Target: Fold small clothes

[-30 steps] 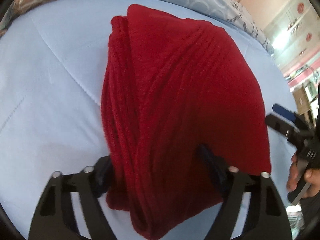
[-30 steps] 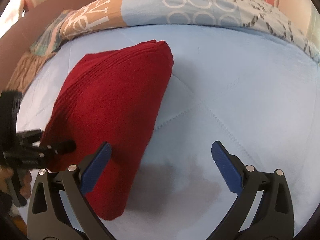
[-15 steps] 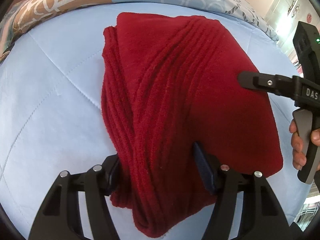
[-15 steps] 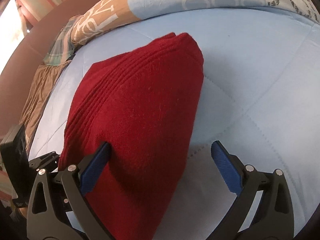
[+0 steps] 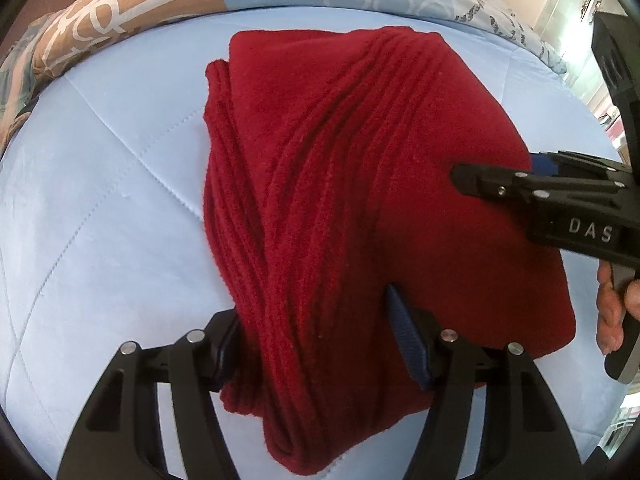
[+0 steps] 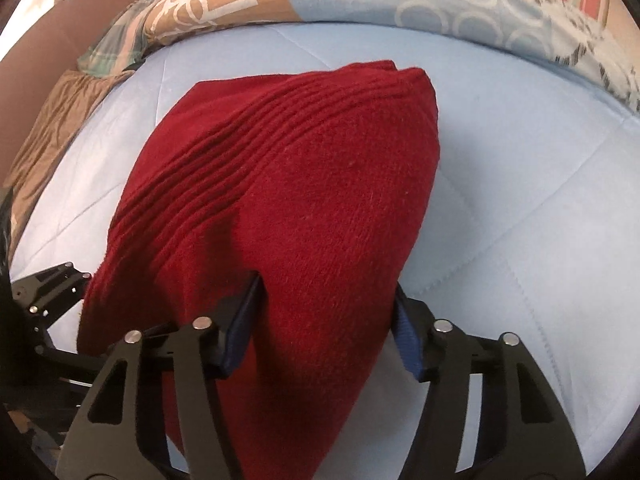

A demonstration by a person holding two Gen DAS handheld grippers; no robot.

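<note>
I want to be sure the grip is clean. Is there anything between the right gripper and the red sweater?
Nothing visible is in the way. The right gripper has its jaws closing directly around the near edge of the red sweater, with only knit fabric between them. The left gripper holds another part of the sweater, off to the side.

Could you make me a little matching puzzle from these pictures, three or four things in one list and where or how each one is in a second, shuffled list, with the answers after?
Things:
1. red knitted garment
2. light blue quilt
3. patterned pillow
4. left gripper

Descriptions:
A. at the far edge of the bed
B. lying folded on the bed
C. spread under everything
D. clamped on the ribbed side of the cloth

Pairs: 1-B, 2-C, 3-A, 4-D
</note>
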